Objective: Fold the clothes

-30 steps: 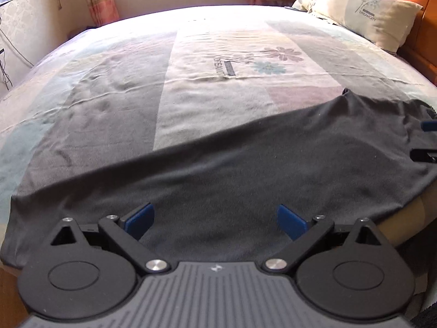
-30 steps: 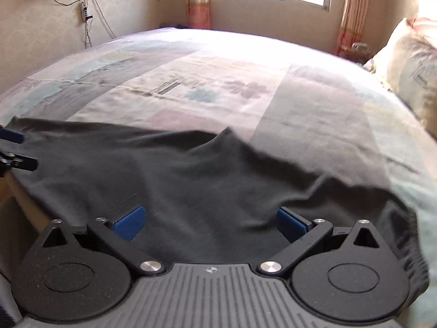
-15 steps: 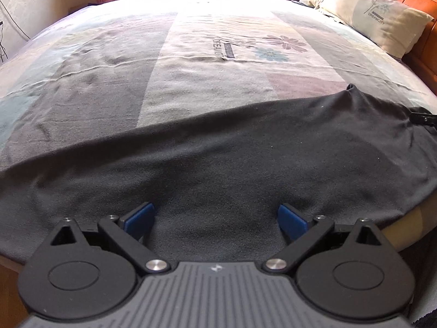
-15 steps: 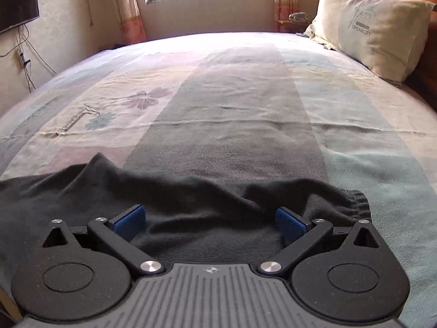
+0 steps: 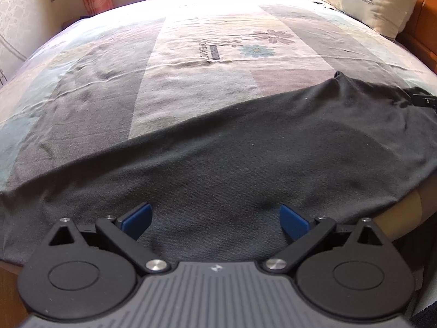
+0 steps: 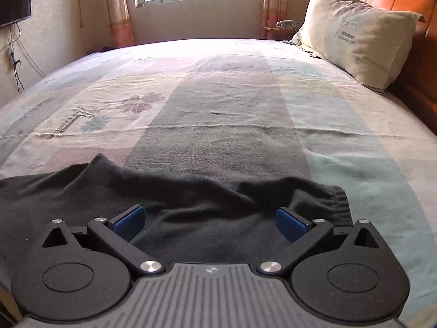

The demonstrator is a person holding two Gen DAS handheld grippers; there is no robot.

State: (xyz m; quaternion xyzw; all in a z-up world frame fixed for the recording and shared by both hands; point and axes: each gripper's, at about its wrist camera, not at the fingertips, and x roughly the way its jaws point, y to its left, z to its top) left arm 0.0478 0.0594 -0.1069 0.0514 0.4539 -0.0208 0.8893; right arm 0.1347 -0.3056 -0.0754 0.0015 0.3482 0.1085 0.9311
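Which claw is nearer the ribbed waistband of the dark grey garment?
Right. The right claw sits beside the ribbed waistband of the dark grey garment; the left claw is far along the opposite end.

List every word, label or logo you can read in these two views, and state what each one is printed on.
"DREAMCITY": on the pillow, below a plant drawing.
"DREAMCITY": on the bedsheet beside the flower print, letters partly blurred, so read with some doubt.
Small logo mark, no letters: on the left gripper body; the same on the right gripper.
The dark garment carries no readable text.
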